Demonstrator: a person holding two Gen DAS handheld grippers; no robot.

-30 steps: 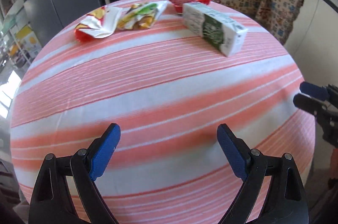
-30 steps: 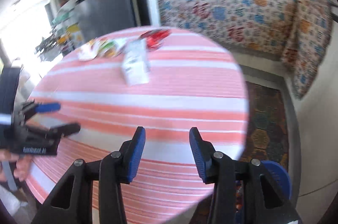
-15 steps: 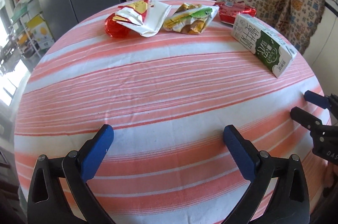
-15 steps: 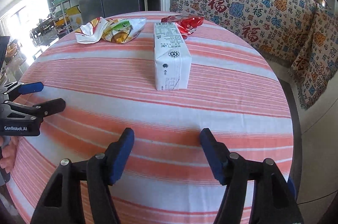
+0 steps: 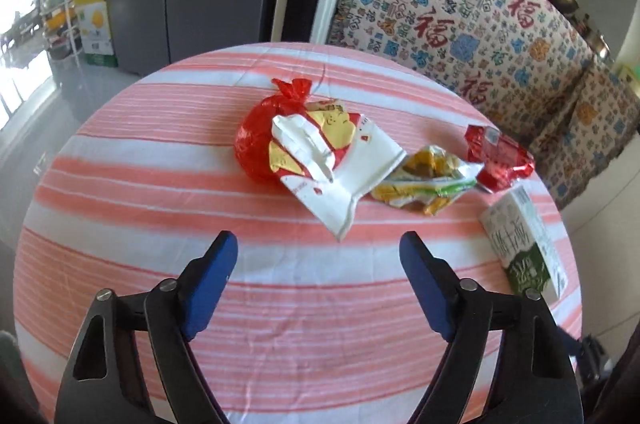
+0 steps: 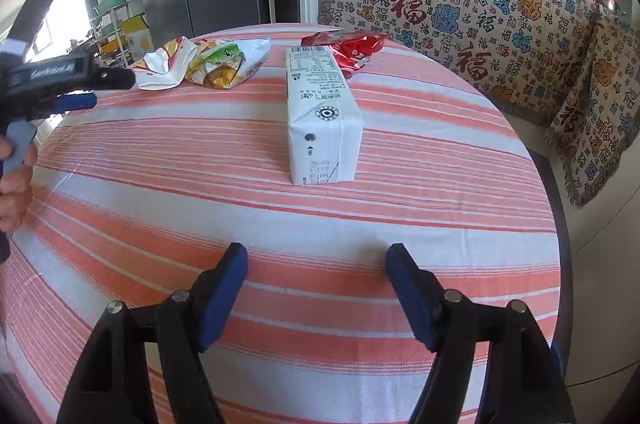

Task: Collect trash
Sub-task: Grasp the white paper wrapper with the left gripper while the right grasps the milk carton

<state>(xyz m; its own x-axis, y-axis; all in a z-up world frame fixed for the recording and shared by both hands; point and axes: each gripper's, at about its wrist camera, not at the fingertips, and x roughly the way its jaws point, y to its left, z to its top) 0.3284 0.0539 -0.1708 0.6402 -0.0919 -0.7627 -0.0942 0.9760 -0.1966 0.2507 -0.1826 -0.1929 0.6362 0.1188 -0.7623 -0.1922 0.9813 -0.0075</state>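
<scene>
A round tabletop [image 5: 160,184] covered in a pink-and-white striped cloth is seen from two wrist cameras. In the right view, a white milk carton [image 6: 320,112] lies on its side at the centre, end-on to the right tongs [image 6: 316,268]; it is judged stiff and light, best pinched across its narrow sides. The right tongs are spread, their jaws having just been opening, with nothing between them. In the left view, a crumpled white-and-yellow wrapper [image 5: 336,168] lies at 12 o'clock of the left tongs [image 5: 318,252], overlapping a knotted red bag [image 5: 260,140]. A yellow-green wrapper [image 5: 428,184] and a red packet [image 5: 496,156] lie at 2 o'clock. These are judged soft and slippery. The left tongs have just been closing yet stand apart, empty.
</scene>
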